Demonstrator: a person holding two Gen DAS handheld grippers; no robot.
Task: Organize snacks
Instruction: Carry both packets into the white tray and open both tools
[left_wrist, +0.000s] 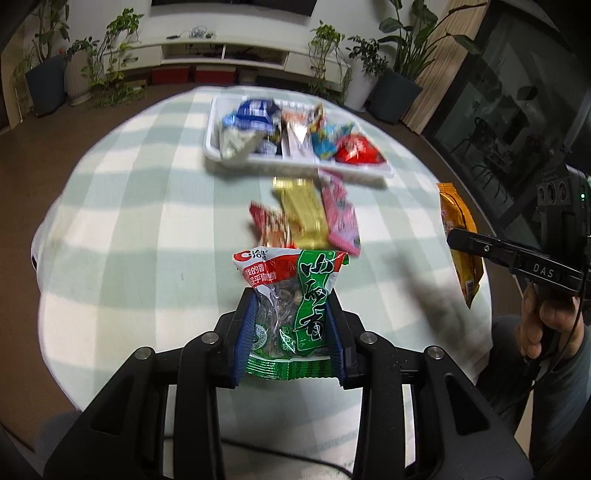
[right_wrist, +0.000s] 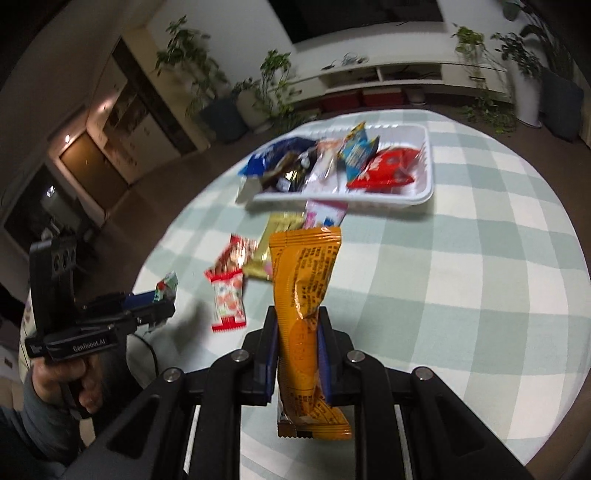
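A round surface (left_wrist: 147, 206) is covered by a pale green and white checked cloth. Behind it, a low white media unit (left_wrist: 221, 51) and potted plants (left_wrist: 399, 74) are ranged along the wall. A white tray (left_wrist: 212, 147) of mixed snacks is set at the far side, and three loose packets (left_wrist: 306, 214) lie just before it.

A green nut packet (left_wrist: 295, 295) is clamped between the blue pads of the left gripper (left_wrist: 291, 325), held clear of the cloth. An orange bar (right_wrist: 303, 302) is pinched upright by the nearly closed fingers of the right gripper (right_wrist: 297, 354).

A dark cabinet and lit doorway (right_wrist: 92, 166) are shown only in the right view. A glass-fronted dark partition (left_wrist: 498, 110) is shown only in the left view.
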